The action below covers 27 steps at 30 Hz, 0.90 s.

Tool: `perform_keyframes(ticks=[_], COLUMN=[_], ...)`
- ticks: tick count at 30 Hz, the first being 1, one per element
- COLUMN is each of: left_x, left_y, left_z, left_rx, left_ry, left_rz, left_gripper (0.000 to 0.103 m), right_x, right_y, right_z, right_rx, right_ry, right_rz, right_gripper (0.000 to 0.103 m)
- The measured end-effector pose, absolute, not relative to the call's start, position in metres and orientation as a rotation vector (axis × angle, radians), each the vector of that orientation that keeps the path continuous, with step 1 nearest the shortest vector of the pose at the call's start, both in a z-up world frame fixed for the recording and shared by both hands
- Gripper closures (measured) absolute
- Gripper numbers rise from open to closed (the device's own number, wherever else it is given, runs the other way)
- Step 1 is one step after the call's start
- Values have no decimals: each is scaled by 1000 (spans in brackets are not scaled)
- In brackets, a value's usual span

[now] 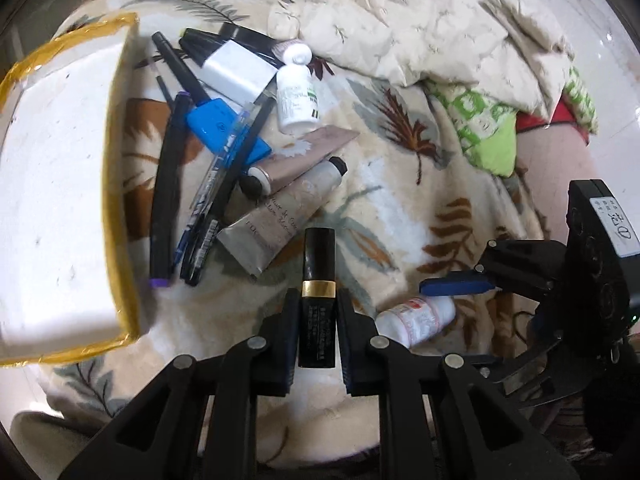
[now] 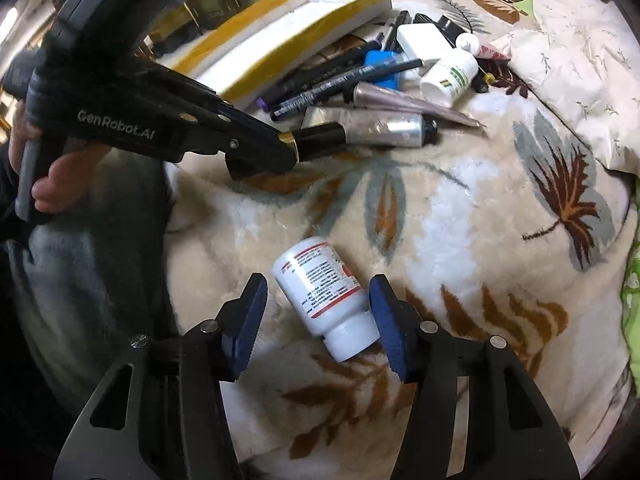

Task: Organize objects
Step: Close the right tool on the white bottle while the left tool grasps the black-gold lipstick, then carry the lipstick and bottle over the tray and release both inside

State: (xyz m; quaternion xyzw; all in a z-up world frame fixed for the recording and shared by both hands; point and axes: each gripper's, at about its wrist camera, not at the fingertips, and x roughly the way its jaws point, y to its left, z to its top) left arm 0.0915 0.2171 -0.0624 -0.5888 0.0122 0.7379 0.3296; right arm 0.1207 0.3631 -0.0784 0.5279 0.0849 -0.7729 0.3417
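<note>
My left gripper (image 1: 318, 320) is shut on a black lipstick tube (image 1: 318, 264) with a gold band and holds it just above the blanket. From the right wrist view the same tube (image 2: 320, 139) sticks out of the left gripper (image 2: 286, 148), which a hand holds. A white pill bottle (image 2: 320, 296) with a red label lies on its side on the blanket. My right gripper (image 2: 318, 314) stands open around it, blue pads on either side and the cap towards me. In the left wrist view that bottle (image 1: 416, 318) lies under one blue finger (image 1: 456, 284) of the right gripper.
A white foam box (image 1: 60, 184) edged in yellow tape sits on the left. Beside it lies a pile: pens (image 1: 164, 200), a blue case (image 1: 224, 128), a white charger (image 1: 236, 68), a green-labelled bottle (image 1: 298, 100) and two cream tubes (image 1: 280, 216). A crumpled quilt (image 1: 400, 16) lies behind.
</note>
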Motion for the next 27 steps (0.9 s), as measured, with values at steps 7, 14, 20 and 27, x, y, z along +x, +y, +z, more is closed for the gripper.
perform_keyframes(ticks=[7,14,20,27], left_x=[85,70,43,18], left_y=[198,164,124,93], left_z=[-42,-14,-18,-40], left_rx=[-1507,-1460,-1520,-1594], left_ry=[-38,-45,-103,-68], left_rz=[1968,2104,2221,2333], left_gripper=[87,87,87,87], right_x=[132,130,120,85], right_y=[362,347,359,329], right_z=[-68,-83,-61,-18], right_rx=[1332,1343,1345,1222], right_ry=[346,588,238,-303], right_rz=[-1991,-1937,-2045,-2129], right_gripper=[49,57,61,61])
